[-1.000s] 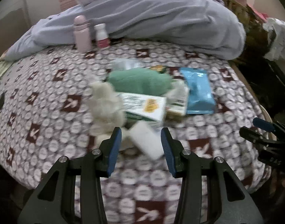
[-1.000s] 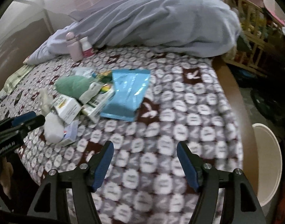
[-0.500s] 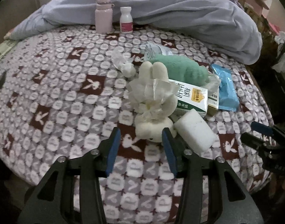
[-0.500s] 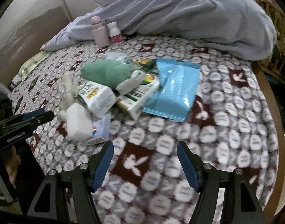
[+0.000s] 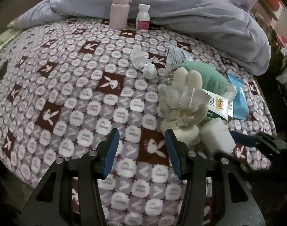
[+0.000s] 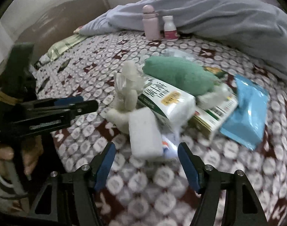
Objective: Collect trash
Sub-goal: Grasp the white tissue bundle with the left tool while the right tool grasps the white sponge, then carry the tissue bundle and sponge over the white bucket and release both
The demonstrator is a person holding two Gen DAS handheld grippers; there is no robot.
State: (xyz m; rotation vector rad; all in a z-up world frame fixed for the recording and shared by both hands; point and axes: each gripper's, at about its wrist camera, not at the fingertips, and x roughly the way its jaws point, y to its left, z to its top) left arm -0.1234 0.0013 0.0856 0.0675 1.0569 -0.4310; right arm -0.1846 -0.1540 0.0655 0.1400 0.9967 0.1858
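Near the bed's front edge, the right gripper (image 6: 146, 166), jaws apart but just narrowing, seems aimed at the white block (image 6: 145, 133); the left gripper (image 5: 140, 152) hangs apart, empty.

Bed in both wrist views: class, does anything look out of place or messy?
Yes. A crumpled tissue lies loose on the blanket, and cartons, a blue packet and wrappers lie jumbled around a green plush.

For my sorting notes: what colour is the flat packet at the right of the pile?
Light blue packet; the right wrist view shows it best.
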